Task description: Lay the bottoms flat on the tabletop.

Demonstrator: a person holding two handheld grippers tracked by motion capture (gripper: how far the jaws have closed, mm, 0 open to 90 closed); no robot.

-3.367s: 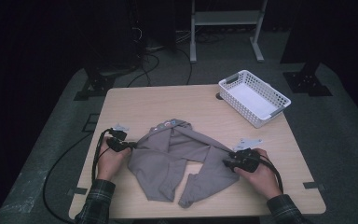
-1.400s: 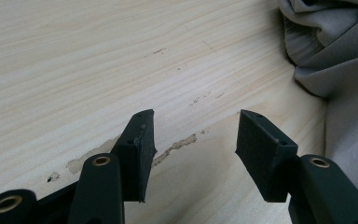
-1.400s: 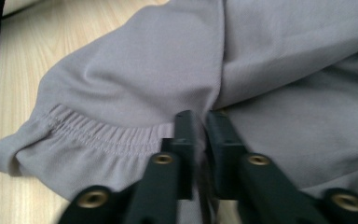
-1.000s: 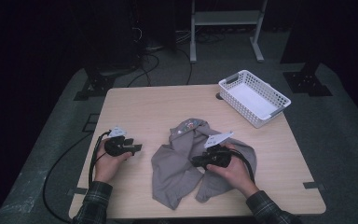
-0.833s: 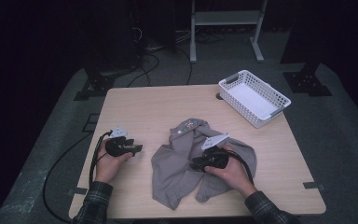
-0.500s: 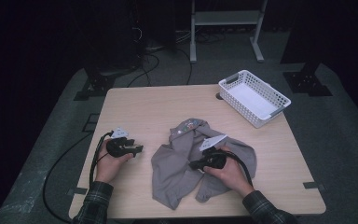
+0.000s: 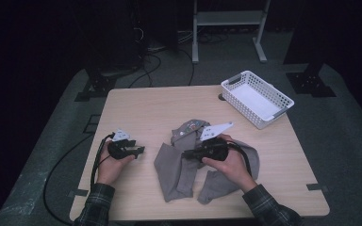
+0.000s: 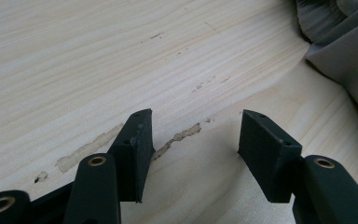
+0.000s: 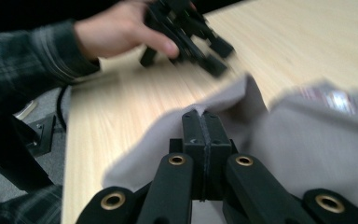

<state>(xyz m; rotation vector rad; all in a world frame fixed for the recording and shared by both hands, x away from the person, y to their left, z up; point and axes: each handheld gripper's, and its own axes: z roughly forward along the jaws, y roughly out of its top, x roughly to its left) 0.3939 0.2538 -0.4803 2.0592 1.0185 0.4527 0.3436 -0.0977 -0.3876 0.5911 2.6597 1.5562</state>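
- Grey shirt (image 7: 202, 162) crumpled mid-table (image 7: 141, 106), half folded, between both hands.
- Right gripper (image 7: 187, 154) over the shirt's middle, jaws just closed tight on a fold of cloth; pinch plain in the right gripper view (image 9: 200, 128), fabric draped around the pads.
- Left gripper (image 7: 140, 150) resting on bare wood just left of the shirt, jaws about half open, holding nothing; shirt edge (image 8: 342, 51) at the far right in the left gripper view.
- White basket (image 7: 257, 98) at the far right corner, well apart from the shirt.
- Likely risks: thin pinch slipping free as the fold lifts, since only an edge of cloth sits between the pads; several layers caught at once, dragging the whole heap instead of one flap; left side unpinned, so the shirt may slide toward the pull and bunch further.
- Compared with a few seconds back: shirt then spread wide with a gripper at each side; now gathered narrower, right gripper moved inward onto it, left gripper let go and parked beside it.
- Compared with a second back: right gripper slightly higher, cloth now clamped.
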